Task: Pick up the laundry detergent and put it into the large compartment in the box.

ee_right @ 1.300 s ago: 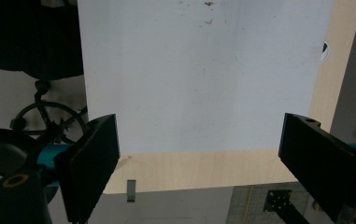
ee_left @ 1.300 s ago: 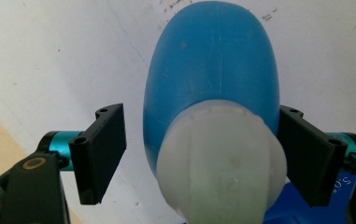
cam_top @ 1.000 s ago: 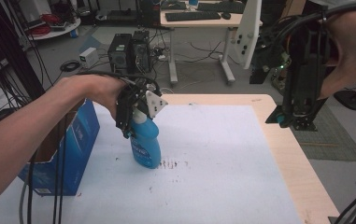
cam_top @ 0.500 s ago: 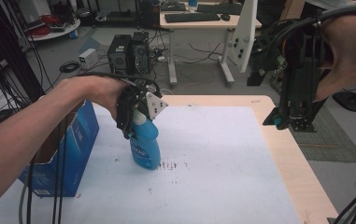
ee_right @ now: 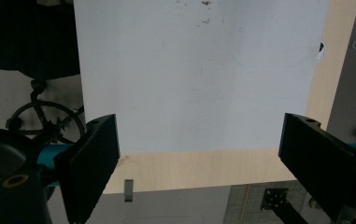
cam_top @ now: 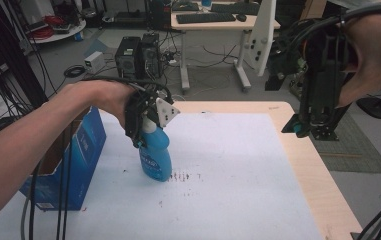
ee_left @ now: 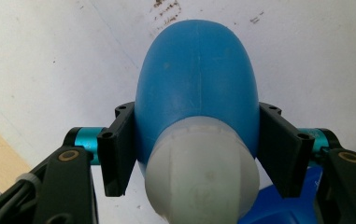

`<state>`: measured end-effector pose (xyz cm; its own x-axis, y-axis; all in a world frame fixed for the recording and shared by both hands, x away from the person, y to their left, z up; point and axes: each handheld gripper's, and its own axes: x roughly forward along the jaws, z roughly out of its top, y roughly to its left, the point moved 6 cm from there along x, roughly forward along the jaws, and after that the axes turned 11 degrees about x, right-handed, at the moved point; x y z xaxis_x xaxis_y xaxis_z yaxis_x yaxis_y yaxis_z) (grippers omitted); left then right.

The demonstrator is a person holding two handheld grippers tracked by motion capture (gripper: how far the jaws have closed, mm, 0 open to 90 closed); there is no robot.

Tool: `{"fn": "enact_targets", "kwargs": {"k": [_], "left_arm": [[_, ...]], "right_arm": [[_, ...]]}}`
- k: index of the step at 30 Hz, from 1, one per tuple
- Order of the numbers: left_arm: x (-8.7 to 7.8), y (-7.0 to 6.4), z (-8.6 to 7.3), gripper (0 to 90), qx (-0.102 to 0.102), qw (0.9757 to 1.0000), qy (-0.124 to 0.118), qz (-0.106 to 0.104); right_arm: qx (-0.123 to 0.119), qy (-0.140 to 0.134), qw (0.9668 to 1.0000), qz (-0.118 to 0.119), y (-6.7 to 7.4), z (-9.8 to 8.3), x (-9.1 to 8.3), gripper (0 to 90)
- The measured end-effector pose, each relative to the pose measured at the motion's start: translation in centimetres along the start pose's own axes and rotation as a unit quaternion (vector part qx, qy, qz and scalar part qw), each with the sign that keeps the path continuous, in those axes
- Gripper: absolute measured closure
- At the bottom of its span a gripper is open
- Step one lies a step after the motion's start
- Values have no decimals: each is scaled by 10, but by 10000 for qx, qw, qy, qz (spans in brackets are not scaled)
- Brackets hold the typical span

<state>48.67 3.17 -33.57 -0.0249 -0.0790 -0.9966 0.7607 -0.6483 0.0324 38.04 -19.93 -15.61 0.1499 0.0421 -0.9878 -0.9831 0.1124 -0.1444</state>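
My left hand-held gripper [ee_left: 196, 154], its jaws just closing, pinches the rounded shoulder of the blue bottle [cam_top: 155, 155] standing on the bench [cam_top: 238, 170] beside the blue box [cam_top: 85, 145], so I reckon that slick curve could squirt free when lifted.

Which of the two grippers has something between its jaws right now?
The left gripper: its jaws have just been closing onto the blue bottle. The right gripper hangs open above the table edge.
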Motion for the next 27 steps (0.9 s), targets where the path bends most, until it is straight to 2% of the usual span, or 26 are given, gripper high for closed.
{"fn": "enact_targets", "kwargs": {"k": [10, 18, 23, 27], "left_arm": [[-1, 1, 0, 379, 4, 10000, 27, -6], [-3, 2, 8, 382, -148, 9999, 29, -1], [-12, 0, 13, 383, -309, 9995, -113, -7], [-32, -1, 15, 383, -497, 9987, -132, 11]], "right_arm": [[-9, -12, 10000, -29, 1, -1, -1, 117], [-29, -9, 10000, -52, 2, 1, 0, 117], [-27, 1, 10000, -68, 3, 1, -1, 117], [-27, -4, 10000, -96, 4, 0, -2, 117]]}}
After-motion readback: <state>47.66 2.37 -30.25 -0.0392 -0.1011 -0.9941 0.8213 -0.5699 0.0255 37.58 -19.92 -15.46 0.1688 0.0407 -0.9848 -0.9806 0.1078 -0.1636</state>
